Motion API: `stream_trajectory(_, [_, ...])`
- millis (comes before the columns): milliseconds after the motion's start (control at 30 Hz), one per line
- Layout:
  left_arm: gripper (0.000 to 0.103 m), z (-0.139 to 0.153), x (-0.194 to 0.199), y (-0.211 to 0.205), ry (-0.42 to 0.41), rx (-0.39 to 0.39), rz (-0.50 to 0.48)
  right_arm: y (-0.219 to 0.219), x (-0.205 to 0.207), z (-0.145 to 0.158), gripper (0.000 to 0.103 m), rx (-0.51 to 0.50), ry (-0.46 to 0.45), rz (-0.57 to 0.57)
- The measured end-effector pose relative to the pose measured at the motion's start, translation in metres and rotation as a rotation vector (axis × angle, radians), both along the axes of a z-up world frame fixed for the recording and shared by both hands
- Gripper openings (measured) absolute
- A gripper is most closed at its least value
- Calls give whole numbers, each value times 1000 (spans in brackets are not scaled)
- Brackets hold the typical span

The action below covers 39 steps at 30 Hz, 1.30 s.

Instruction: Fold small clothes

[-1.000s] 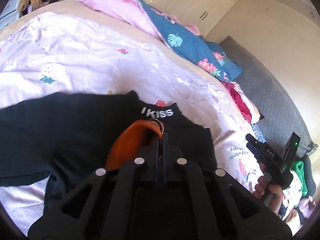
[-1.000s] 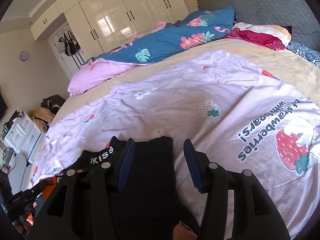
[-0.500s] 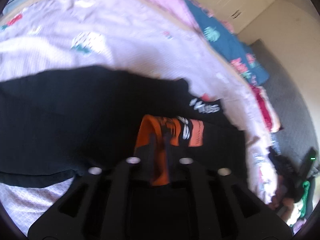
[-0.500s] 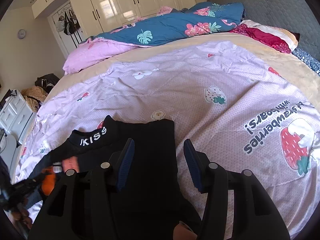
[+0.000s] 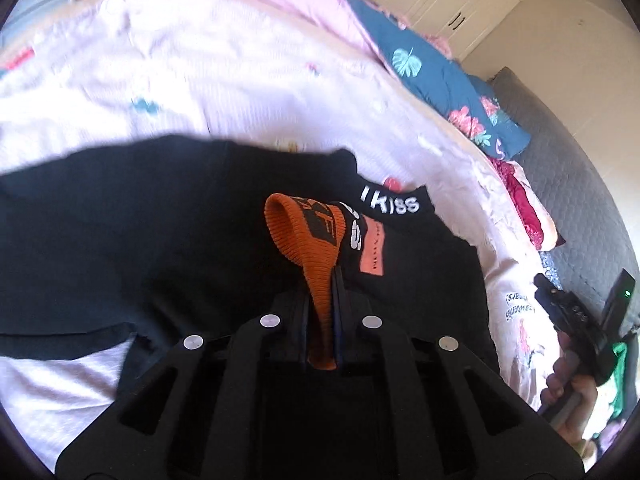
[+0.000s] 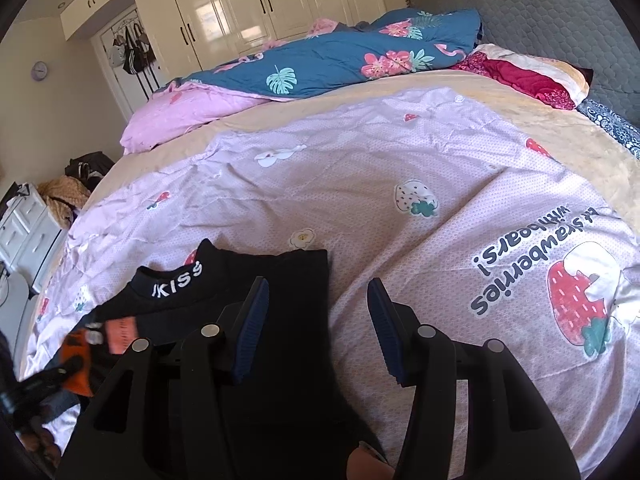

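Since 1 second ago the left tool [image 5: 322,300] has carried the orange cuff [image 5: 298,236] farther across the black top [image 5: 160,240], toward its "KISS" collar [image 5: 390,204]; its fingers are clamped on that cuff. The right tool [image 6: 316,320] hangs wide and empty over the top's right edge. One sleeve looks partly folded in; the rest probably remains. On the bed [image 6: 400,160], the top lies collar away from the person, its long axis hard to judge.
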<state>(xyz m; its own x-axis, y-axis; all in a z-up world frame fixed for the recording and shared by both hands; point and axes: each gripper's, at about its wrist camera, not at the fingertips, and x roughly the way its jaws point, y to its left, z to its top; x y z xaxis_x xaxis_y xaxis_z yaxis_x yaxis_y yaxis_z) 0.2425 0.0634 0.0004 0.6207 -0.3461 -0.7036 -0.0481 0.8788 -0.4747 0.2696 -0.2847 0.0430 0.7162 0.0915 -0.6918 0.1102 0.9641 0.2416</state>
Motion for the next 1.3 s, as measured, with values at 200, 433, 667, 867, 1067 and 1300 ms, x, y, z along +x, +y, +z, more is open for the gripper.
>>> stream_trajectory(200, [17,-12,5,5,76,70,31,16,6,-10,50,-11,40,89])
stream_trajectory(433, [38,-2,1,-5,30,187,27,62,11,-29,50,-19,108,250])
stream_trajectory(667, [56,-42,12,-17,162,271,-7,94,12,-59,57,-100,211,341])
stream_trajectory(867, [63,-30,3,-12,116,240,12,104,12,-69,67,-182,254,344])
stream_trajectory(1067, [84,-12,-11,-1,78,254,73,117,0,-38,93,-151,148,385])
stream_trajectory(1300, [94,3,-24,16,62,317,168,140,-12,-5,99,-84,56,448])
